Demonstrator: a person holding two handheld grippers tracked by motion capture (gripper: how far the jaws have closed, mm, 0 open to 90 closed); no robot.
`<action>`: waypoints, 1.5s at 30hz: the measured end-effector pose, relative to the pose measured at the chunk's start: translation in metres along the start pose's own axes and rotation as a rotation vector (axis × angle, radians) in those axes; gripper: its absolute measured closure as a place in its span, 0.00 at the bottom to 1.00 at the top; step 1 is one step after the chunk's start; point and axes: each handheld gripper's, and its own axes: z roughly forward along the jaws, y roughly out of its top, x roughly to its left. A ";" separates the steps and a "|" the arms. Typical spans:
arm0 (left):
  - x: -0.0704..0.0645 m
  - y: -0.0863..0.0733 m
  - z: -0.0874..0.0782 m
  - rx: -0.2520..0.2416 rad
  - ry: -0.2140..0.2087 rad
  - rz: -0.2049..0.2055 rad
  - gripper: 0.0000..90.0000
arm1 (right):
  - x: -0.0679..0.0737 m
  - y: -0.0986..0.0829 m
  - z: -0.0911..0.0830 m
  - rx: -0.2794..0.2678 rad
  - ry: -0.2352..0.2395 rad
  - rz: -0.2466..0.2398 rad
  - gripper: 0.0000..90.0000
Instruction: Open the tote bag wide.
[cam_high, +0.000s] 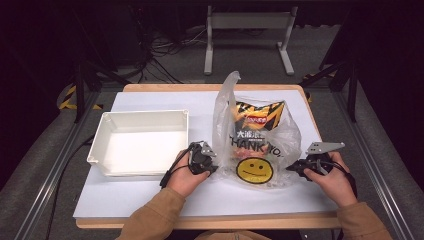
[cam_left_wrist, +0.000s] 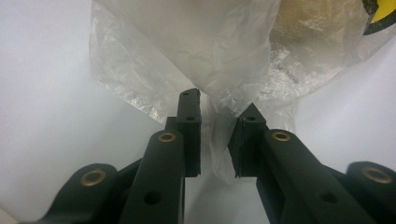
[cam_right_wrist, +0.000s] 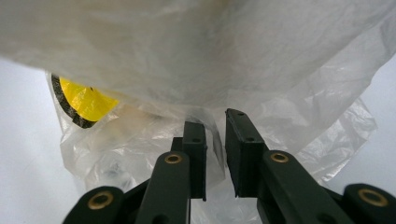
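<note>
A clear plastic bag (cam_high: 287, 135) printed with "THANK YOU" and a yellow smiley (cam_high: 254, 170) stands upright on the white table (cam_high: 150, 195). Inside it is a black-and-orange chips packet (cam_high: 257, 117). My left gripper (cam_high: 215, 167) is at the bag's lower left corner. In the left gripper view its jaws (cam_left_wrist: 217, 109) are nearly closed with a bunched fold of the bag (cam_left_wrist: 219, 140) between them. My right gripper (cam_high: 291, 167) is at the lower right corner, its jaws (cam_right_wrist: 215, 119) likewise pinched on crumpled bag film (cam_right_wrist: 215, 135).
An empty white rectangular bin (cam_high: 145, 114) sits on the table just left of the bag, close to my left hand. The table's wooden front edge (cam_high: 210, 222) runs near the person's sleeves. Metal rails flank both sides, with a frame and cables on the floor beyond.
</note>
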 end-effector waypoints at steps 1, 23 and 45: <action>0.000 0.000 -0.001 -0.020 -0.007 0.003 0.82 | 0.000 0.000 -0.001 -0.005 0.002 0.002 0.86; 0.005 0.011 -0.037 -0.431 0.022 -0.084 0.26 | 0.005 0.002 -0.006 -0.039 0.000 -0.001 0.82; 0.013 0.001 -0.018 -0.540 -0.027 -0.102 0.99 | 0.006 0.003 -0.013 -0.098 -0.021 -0.013 0.70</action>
